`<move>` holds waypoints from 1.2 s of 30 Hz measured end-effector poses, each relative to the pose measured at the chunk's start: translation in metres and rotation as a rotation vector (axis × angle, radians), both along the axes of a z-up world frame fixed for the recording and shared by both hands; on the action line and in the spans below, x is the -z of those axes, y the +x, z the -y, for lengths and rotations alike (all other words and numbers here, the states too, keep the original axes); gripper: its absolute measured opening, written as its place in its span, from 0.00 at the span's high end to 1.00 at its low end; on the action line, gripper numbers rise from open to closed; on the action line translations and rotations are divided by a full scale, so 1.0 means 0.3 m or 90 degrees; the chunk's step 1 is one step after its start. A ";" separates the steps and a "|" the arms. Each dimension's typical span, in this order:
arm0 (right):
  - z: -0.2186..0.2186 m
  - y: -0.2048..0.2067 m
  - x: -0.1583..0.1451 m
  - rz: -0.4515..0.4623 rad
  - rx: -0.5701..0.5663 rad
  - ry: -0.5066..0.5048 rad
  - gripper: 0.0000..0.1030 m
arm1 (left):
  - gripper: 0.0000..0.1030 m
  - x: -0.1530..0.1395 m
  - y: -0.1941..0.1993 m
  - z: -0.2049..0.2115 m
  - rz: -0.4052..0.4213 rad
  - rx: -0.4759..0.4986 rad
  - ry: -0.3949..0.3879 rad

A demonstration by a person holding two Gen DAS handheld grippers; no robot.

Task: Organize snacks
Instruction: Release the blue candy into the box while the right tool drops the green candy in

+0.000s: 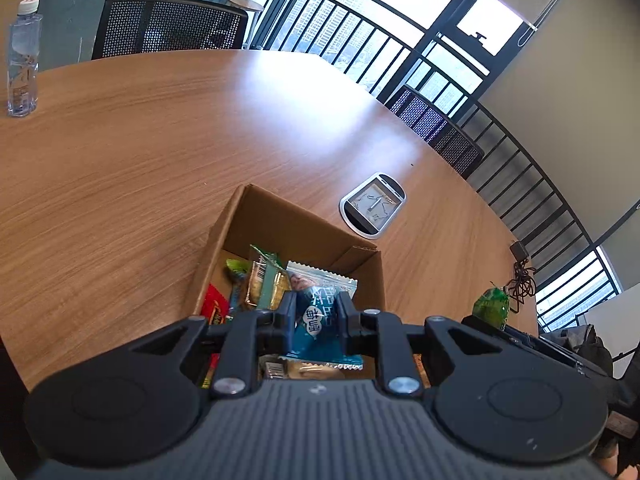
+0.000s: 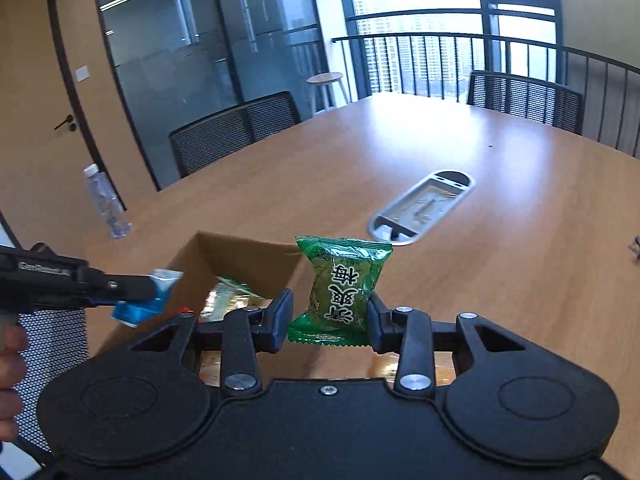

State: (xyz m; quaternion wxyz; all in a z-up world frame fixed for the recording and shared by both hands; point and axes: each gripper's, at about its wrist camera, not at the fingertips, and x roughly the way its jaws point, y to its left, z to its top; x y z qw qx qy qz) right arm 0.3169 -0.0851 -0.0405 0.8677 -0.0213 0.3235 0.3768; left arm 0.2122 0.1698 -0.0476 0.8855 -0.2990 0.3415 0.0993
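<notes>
An open cardboard box [image 1: 280,224] sits on the wooden table and holds several wrapped snacks, among them a red packet [image 1: 214,306] and a green-and-tan one [image 1: 266,280]. My left gripper [image 1: 316,310] is shut on a blue-and-white snack packet [image 1: 320,320] above the box's near side. The right wrist view shows that same gripper [image 2: 154,286] from the side, with the blue packet [image 2: 144,306] over the box [image 2: 248,258]. Right of the box, my right gripper [image 2: 330,312] is shut on a green snack packet [image 2: 340,288], held upright in the air. That packet [image 1: 491,304] shows at the right of the left view.
A clear water bottle [image 1: 24,58] stands at the table's far left. An oval metal cable hatch [image 1: 372,205] lies in the tabletop beyond the box. Mesh chairs [image 1: 168,26] line the far edge. A black cable [image 1: 522,276] lies at the right edge. A hand [image 2: 10,364] shows at lower left.
</notes>
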 end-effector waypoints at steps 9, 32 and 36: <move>-0.114 -0.121 -0.012 -0.011 -0.048 -0.015 0.63 | 0.77 0.027 -0.026 -0.034 -0.023 -0.001 -0.015; -0.129 -0.279 -0.083 -0.002 -0.089 -0.075 0.28 | 0.17 -0.094 -0.197 -0.023 -0.027 -0.025 0.062; -0.087 -0.312 -0.109 0.021 -0.075 -0.069 0.08 | 0.07 -0.105 -0.211 -0.002 -0.028 -0.029 0.072</move>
